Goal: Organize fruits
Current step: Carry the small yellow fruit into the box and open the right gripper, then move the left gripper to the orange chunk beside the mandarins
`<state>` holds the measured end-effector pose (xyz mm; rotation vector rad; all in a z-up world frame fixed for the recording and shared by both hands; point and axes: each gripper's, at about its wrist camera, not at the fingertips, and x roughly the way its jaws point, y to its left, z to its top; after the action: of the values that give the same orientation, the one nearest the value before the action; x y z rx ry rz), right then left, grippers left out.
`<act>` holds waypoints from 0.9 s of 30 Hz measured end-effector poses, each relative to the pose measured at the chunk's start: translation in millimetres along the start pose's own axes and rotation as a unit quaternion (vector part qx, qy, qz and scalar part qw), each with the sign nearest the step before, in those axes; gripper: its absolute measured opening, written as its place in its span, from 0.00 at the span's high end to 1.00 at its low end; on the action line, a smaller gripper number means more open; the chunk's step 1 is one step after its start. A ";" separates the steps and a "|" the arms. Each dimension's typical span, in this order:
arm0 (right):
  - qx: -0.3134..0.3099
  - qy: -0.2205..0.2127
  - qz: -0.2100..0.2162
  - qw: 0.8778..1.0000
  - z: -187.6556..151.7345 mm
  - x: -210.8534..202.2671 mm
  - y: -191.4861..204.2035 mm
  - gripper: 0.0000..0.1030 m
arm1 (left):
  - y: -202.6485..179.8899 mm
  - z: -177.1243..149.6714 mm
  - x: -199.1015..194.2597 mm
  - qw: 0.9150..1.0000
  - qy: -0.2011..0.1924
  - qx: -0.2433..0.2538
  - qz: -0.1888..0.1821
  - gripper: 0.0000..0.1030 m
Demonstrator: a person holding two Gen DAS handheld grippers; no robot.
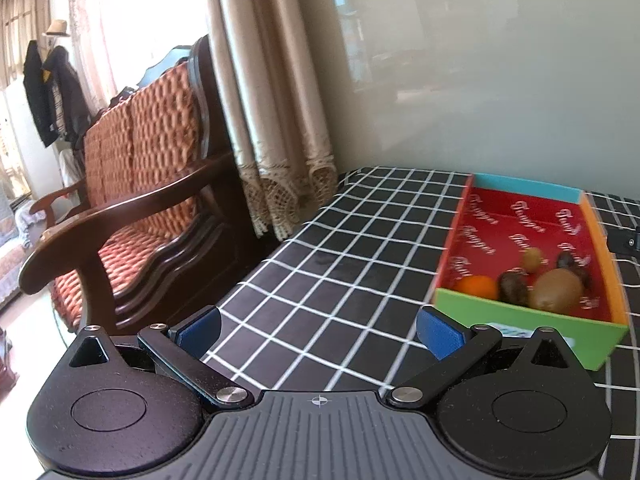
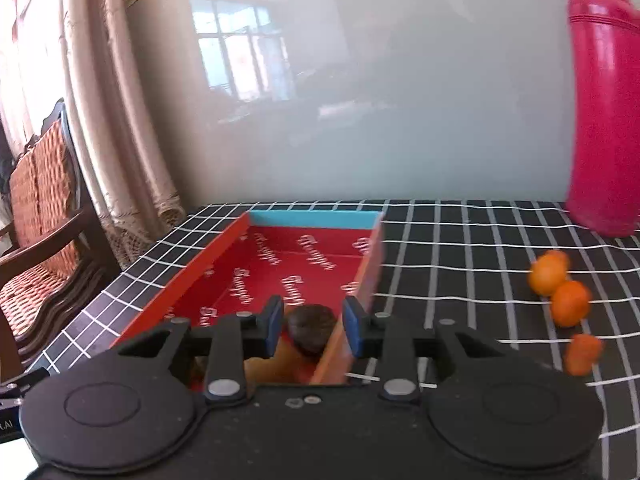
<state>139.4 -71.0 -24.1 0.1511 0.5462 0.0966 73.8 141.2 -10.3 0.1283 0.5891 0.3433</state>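
My right gripper (image 2: 312, 326) hangs over the near end of the red box (image 2: 224, 264), jaws parted around a dark brown fruit (image 2: 310, 326) without clearly pressing it. My left gripper (image 1: 318, 334) gapes wide over the checked tablecloth (image 1: 340, 264), holding nothing. White script repeats across the box floor, too blurred to read; three oranges (image 2: 568, 302) lie loose to the right, near a pink bottle (image 2: 604, 120).
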 end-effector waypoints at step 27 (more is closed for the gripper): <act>0.114 -0.076 -0.197 0.971 -20.3 -134.7 -186.3 0.61 | -217.1 1.5 -75.8 0.974 -0.057 0.130 -0.177 0.00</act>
<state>23.8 -269.8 -4.0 0.2689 0.4247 -0.3645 76.6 -88.6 -16.3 0.2873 0.5295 -0.0891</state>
